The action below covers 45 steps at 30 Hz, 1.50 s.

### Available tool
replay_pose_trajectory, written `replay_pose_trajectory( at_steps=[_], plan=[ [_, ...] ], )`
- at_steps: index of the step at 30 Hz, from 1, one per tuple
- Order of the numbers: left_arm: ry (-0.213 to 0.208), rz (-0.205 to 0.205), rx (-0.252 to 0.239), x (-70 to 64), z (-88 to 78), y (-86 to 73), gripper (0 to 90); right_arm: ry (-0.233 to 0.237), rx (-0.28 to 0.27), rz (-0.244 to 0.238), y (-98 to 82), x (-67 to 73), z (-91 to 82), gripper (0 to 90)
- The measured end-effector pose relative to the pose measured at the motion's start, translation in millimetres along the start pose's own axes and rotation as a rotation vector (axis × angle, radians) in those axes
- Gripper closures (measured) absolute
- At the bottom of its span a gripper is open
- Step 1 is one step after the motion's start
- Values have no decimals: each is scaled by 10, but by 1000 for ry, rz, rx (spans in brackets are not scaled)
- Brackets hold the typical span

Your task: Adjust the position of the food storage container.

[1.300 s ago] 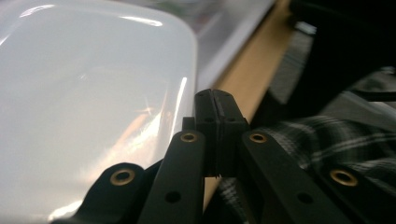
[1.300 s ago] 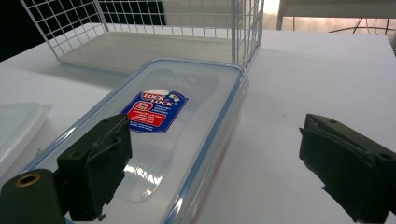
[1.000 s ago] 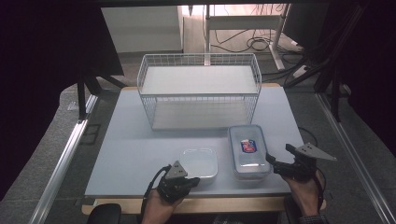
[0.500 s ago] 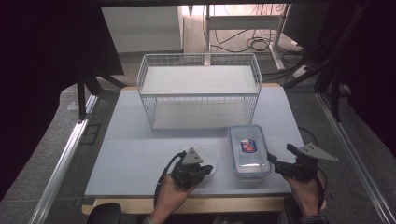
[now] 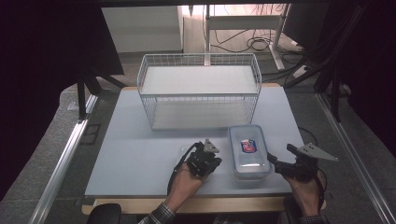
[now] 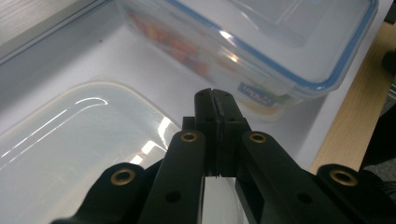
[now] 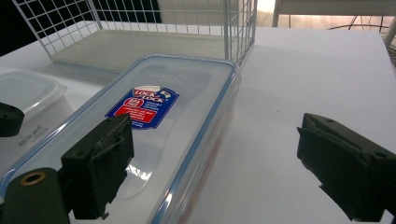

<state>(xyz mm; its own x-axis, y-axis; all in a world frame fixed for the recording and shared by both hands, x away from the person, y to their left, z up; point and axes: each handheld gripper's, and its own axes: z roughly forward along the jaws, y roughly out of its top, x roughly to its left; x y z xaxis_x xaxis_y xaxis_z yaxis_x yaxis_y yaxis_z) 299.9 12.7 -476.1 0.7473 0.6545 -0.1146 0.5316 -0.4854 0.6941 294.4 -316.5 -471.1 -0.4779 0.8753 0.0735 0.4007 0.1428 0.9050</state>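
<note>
My left gripper point(image 5: 212, 163) point(image 6: 215, 100) is shut, with nothing visible between its jaws. It hovers over the right edge of a small translucent lidded container point(image 5: 187, 151) point(image 6: 79, 135) and points at a large clear container with a blue-rimmed lid and a red and blue label point(image 5: 249, 150) point(image 6: 261, 42) point(image 7: 154, 116). My right gripper point(image 5: 281, 156) point(image 7: 219, 158) is open wide at that large container's near right corner. One of its jaws is over the lid, the other over bare table.
A white wire basket point(image 5: 200, 88) point(image 7: 140, 28) with a flat tray in its bottom stands at the table's back centre. The grey-white tabletop point(image 5: 130, 154) ends in a wooden front edge point(image 5: 233, 203) near both hands. Dark floor and cables lie beyond.
My left gripper has moved forward and right, from the table's front edge to above the small container, close to the large one. The right gripper has stayed put.
</note>
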Motion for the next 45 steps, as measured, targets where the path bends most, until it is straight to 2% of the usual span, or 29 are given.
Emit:
replay_pose_trajectory(
  at_steps=[5,6,8,11,17,19,21,22,24,26,27,28,30,31,37,38,41,44,45],
  plan=[
    [34,-3,8,67,-68,-75,900,0,7,-5,-4,6,11,112],
    [36,-24,5,129,-116,-138,900,-1,8,-6,-5,5,13,112],
    [38,-38,4,172,-148,-182,900,-2,8,-6,-5,3,13,112],
    [63,-58,10,268,-237,-284,900,-5,11,-10,-7,-1,13,112],
    [129,-107,9,522,-393,-474,900,-4,15,-10,-8,7,20,113],
    [169,-136,6,681,-463,-529,900,-4,18,-13,-11,8,25,113],
    [177,-162,-3,777,-490,-554,900,-4,19,-14,-11,9,28,113],
    [177,-162,-3,777,-490,-554,900,-4,19,-14,-11,9,28,113],
    [209,-194,-5,931,-529,-575,900,-6,20,-14,-12,8,28,113],
    [215,-205,-6,974,-538,-578,900,-6,20,-13,-12,6,28,113],
    [242,-221,-8,1054,-555,-585,900,-6,20,-11,-14,5,30,114],
    [242,-221,-8,1054,-555,-585,900,-6,20,-11,-14,5,30,114],
    [258,-259,-27,1159,-575,-609,900,-6,22,-13,-14,9,33,114],
    [258,-259,-27,1159,-575,-609,900,-6,22,-13,-14,9,33,114],
    [309,-303,-44,1352,-654,-689,900,0,24,-9,-14,11,34,118],
    [328,-316,-47,1407,-682,-720,900,0,25,-8,-13,11,34,120],
    [340,-330,-54,1469,-712,-752,900,8,28,-4,-12,14,35,133],
    [389,-354,-53,1613,-773,-808,900,13,30,-2,-12,20,37,144],
    [389,-354,-53,1613,-773,-808,900,13,30,-2,-12,20,37,144]
  ],
)
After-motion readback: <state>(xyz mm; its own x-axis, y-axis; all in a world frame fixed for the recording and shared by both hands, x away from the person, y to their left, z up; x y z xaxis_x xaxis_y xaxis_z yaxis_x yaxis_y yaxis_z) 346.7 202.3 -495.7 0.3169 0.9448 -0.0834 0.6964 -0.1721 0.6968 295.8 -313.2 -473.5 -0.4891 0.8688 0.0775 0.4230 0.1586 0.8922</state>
